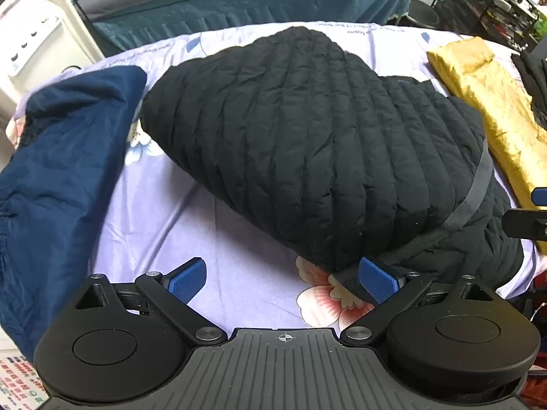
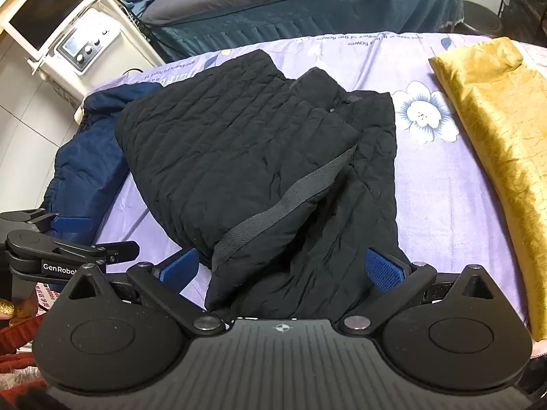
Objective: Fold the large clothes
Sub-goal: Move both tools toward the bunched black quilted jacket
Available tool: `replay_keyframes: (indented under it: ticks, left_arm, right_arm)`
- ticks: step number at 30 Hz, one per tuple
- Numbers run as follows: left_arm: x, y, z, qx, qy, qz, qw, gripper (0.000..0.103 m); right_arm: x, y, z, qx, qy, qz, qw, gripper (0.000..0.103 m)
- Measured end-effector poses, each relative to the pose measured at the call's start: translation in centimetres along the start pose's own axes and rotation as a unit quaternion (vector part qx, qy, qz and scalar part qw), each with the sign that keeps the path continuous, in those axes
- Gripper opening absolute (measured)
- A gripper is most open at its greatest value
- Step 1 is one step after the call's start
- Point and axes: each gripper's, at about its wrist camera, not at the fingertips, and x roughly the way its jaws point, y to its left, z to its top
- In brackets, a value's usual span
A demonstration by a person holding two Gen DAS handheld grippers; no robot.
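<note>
The black quilted jacket [image 1: 307, 143] lies folded into a thick bundle on the lilac flowered bedsheet [image 1: 191, 225], between a navy garment [image 1: 68, 157] and a folded gold cloth [image 1: 492, 102]. The left gripper [image 1: 283, 280] hovers at its near corner, jaws wide and empty, one blue pad close beside the grey webbing trim [image 1: 475, 198]. The right gripper [image 2: 282, 270] stands just as wide over the loose lower edge of the jacket, pinching nothing. The puffy layers look springy; a shallow pinch on the top layer alone could let the bundle slump open, or snag the trim. "GenRobot" reads on the left gripper's arm in the right view; the sheet's printed lines appear upside down, only "flower" legible.
</note>
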Motion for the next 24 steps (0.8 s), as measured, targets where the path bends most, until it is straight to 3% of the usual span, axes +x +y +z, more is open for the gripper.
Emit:
replay_keyframes:
  ticks: [20,24]
  left_arm:
    - [1.1,-0.3,0.2,-0.005,0.024,0.008,0.9997,0.103]
    - [1.2,0.1,0.5,-0.006,0.019,0.027,0.9994,0.103]
  right_arm:
    - [0.9,-0.3,0.1,0.012,-0.003,0.006,1.0,0.103]
    - [0.9,-0.7,0.3,0.021,-0.013,0.007,1.0,0.102]
